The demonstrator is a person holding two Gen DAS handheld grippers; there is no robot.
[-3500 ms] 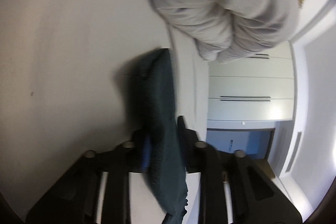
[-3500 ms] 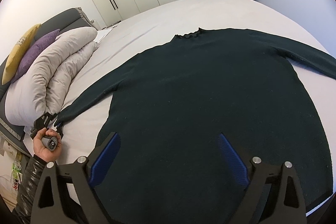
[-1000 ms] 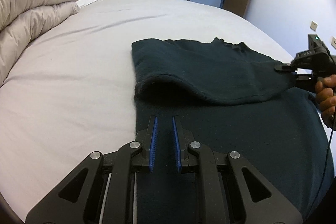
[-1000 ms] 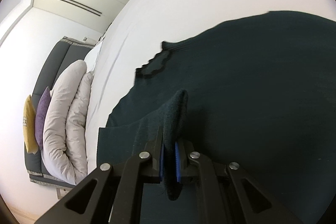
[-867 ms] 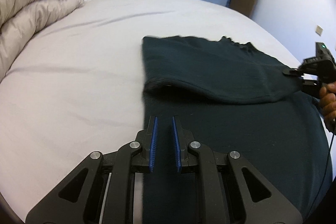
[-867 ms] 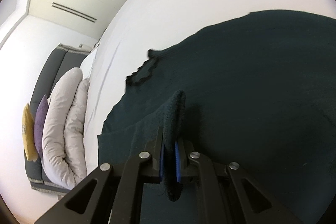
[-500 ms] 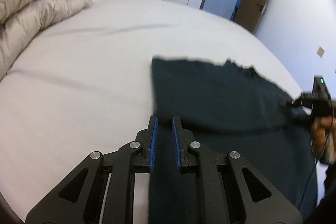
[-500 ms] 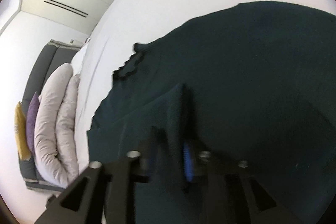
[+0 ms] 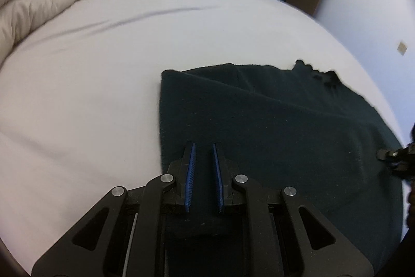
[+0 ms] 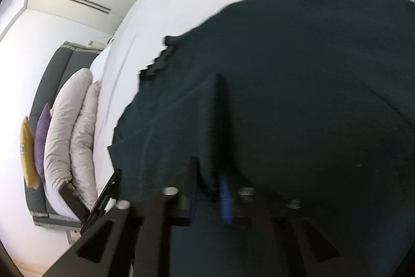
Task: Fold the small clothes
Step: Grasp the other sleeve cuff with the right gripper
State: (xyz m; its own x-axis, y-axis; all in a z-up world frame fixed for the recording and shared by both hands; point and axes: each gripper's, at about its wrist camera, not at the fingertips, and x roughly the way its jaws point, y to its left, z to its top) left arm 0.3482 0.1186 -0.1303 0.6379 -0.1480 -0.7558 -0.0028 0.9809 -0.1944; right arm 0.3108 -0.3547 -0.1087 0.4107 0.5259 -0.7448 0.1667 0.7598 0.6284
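Sweater, dark, flat on bed: left sleeve folded across chest, remaining folds judged outstanding; left gripper over sweater's left edge, fingers slightly parted, empty; right gripper blurred, fingers apparently pinching sleeve cuff.

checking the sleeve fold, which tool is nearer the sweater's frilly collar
Right. The right tool, blurred, sits at the folded sleeve's cuff, just short of the collar. The left tool hangs over the sweater's opposite edge.
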